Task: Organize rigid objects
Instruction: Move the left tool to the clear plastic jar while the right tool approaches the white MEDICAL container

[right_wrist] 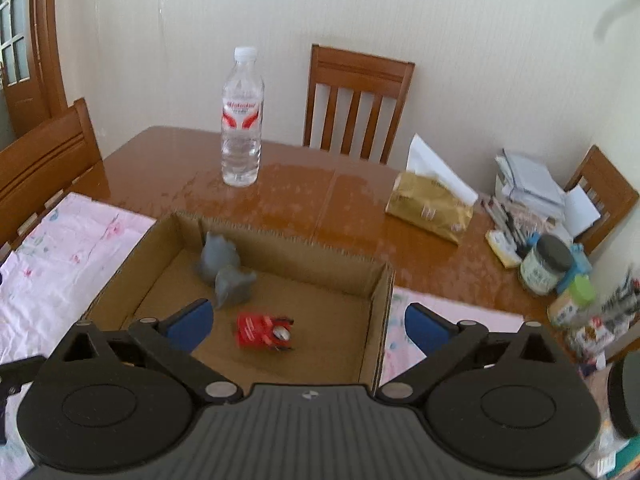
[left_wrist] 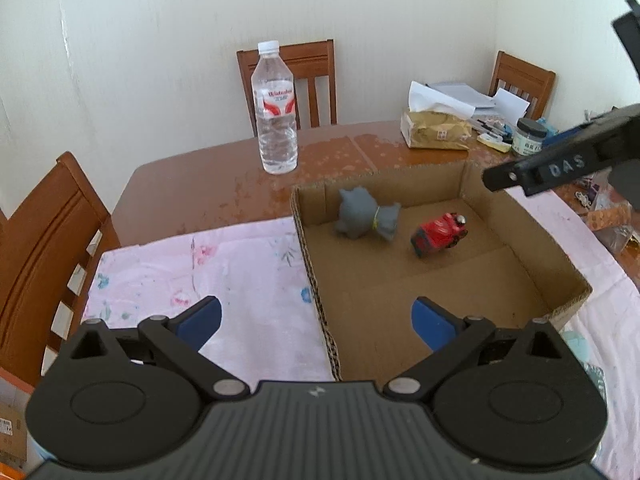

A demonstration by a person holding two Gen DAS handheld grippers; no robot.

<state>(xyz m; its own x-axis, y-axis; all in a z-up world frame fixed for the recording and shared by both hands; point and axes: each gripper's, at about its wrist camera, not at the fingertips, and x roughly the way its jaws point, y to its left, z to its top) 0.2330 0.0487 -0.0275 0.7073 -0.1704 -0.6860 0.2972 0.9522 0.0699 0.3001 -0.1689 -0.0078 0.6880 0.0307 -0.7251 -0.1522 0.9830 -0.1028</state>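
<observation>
An open cardboard box [left_wrist: 316,280] [right_wrist: 380,320] lies on a pink cloth. Inside it lie a grey toy figure [left_wrist: 366,216] [right_wrist: 226,272] near the far wall and a red toy vehicle [left_wrist: 438,234] [right_wrist: 264,330] toward the middle. My left gripper [left_wrist: 316,320] hovers open above the box's left wall, nothing between its blue pads. My right gripper [right_wrist: 306,324] is open above the box, the red toy below and between its fingers, untouched. The right gripper's black finger [left_wrist: 560,168] shows at the right edge of the left wrist view.
A clear water bottle [left_wrist: 276,112] [right_wrist: 242,120] stands on the brown table [left_wrist: 200,184] behind the box. A gold tissue pack [right_wrist: 430,206], papers, pens and jars [right_wrist: 546,264] crowd the right side. Wooden chairs [right_wrist: 356,100] surround the table.
</observation>
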